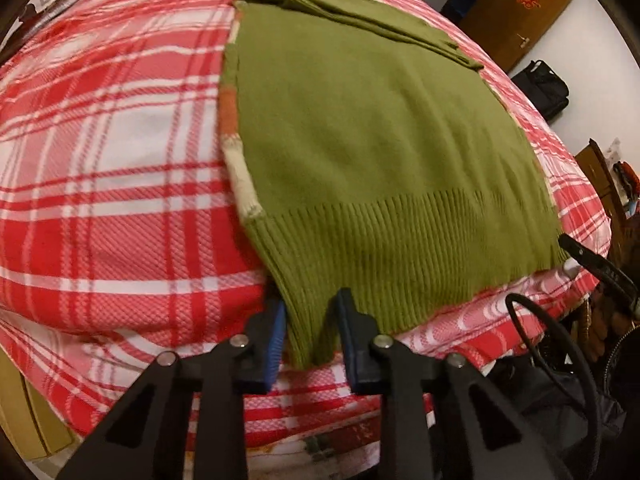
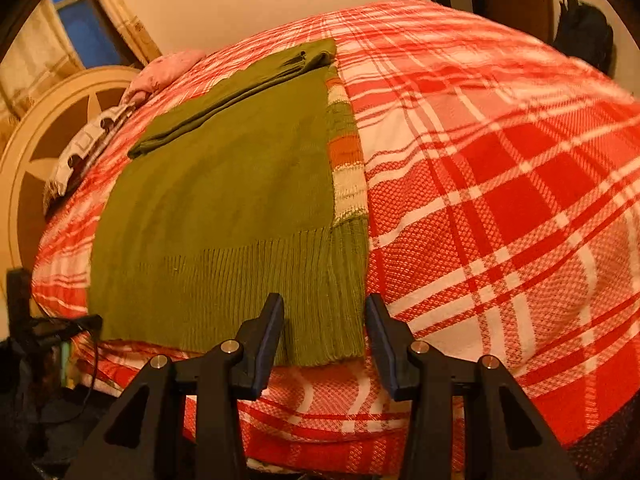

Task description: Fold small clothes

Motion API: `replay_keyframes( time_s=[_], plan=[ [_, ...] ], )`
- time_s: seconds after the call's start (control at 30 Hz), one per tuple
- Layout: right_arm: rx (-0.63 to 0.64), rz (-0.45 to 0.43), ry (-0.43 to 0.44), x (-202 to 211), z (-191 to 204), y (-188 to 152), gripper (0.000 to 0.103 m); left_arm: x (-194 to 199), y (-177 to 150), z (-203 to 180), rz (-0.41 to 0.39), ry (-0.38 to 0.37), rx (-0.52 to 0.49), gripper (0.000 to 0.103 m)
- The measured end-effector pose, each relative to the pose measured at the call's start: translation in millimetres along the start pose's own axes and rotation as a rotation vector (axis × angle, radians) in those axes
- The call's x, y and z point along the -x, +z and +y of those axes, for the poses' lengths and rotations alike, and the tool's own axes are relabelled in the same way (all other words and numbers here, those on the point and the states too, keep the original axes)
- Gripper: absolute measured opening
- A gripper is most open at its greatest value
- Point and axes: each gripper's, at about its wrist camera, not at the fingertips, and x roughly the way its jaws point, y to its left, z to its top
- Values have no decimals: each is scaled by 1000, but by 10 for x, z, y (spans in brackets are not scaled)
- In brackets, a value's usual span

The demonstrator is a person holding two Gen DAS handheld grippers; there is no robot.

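Left wrist view: left gripper [image 1: 308,332] clenched on ribbed hem corner of green knit sweater [image 1: 360,140], lying sleeve-folded on red plaid bed cover [image 1: 100,160]. Right gripper [image 2: 324,332] released, straddling opposite hem corner w/o pinching. Next, I'd guess: right clamps, both lift hem toward collar

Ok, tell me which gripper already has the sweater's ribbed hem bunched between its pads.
The left gripper: the green knit sweater's hem corner bunches between it; the right gripper straddles flat hem.
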Motion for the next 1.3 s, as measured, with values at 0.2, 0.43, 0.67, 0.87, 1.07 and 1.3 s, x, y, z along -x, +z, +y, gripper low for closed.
replay_keyframes(
  time_s=[0.2,0.43,0.67,0.87,1.07,1.3],
  plan=[
    [-24,-8,73,19,-34,-35,9,115,1,80,-25,-49,29,10],
    [-79,-152,221,333,-61,19,8,549,70,89,-197,-107,-1,8],
    [-137,-262,365,589,-32,293,8,781,295,97,-290,-149,-15,8],
    [-137,-312,377,682,10,645,7,900,584,73,-356,-178,-11,8],
    [-145,-347,391,676,35,1034,7,968,939,63,-413,-192,-10,8],
    [-118,-365,379,583,122,1557,7,947,1418,151,-442,-184,13,8]
  ],
)
